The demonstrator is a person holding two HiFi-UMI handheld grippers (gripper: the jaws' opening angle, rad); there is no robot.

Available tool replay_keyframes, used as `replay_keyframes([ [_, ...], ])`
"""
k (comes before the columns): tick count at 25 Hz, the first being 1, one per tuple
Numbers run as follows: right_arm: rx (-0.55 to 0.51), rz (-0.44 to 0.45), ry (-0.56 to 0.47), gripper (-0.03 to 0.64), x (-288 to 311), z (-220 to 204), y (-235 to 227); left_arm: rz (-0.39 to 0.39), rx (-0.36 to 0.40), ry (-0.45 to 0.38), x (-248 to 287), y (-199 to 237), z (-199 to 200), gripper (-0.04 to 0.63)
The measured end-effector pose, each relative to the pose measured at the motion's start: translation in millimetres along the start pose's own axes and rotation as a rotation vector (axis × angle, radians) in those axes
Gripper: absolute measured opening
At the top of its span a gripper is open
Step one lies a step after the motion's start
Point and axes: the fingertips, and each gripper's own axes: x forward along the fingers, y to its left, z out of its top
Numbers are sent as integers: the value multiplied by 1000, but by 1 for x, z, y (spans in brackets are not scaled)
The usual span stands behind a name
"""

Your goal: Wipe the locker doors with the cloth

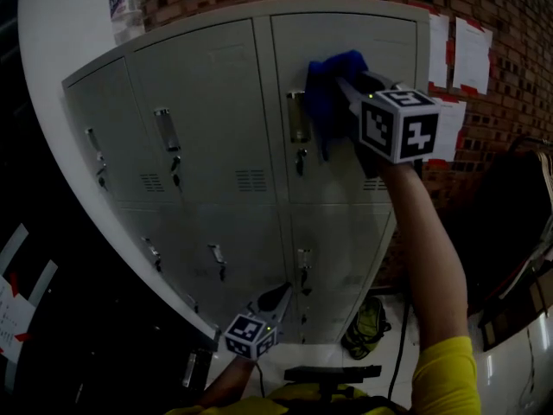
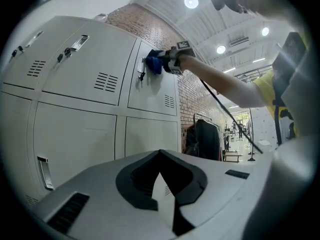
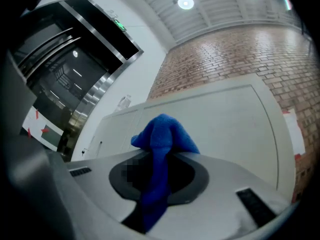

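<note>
Upper right, right gripper (image 1: 349,83) pinched blue cloth (image 1: 325,102) against a locker door (image 1: 380,46); bottom centre, left gripper (image 1: 281,297) seemed closed.

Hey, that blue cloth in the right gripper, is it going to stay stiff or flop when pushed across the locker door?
Likely floppy: the blue cloth droops in soft folds over the right gripper, whose jaws pinch it. Probably light: a small pinch holds it. Against the locker door it may bunch rather than slide flat.

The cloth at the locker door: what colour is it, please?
The cloth is blue, clearest in the right gripper view.
</note>
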Motion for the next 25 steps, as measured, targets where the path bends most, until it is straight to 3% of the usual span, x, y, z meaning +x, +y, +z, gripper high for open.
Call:
replay_keyframes([
  [7, 105, 8, 152, 66, -52, -212, 41, -34, 5, 14, 5, -10, -7, 2],
  [9, 115, -11, 159, 66, -59, -239, 44, -39, 12, 26, 6, -13, -8, 2],
  [12, 145, -4, 168, 66, -59, -244, 44, -42, 8, 26, 7, -15, -7, 2],
  [15, 101, 10, 94, 66, -60, -194, 42, -46, -2, 26, 6, -17, -10, 2],
  [20, -59, -27, -107, 66, -52, -8, -5, -46, -11, 18, 6, -17, -9, 2],
  [22, -85, -64, -122, 66, -42, 50, -37, -40, -13, 13, 6, -16, -9, 2],
  [25, -57, -93, -97, 66, -26, 94, -75, -32, -4, 19, 6, -14, -11, 2],
])
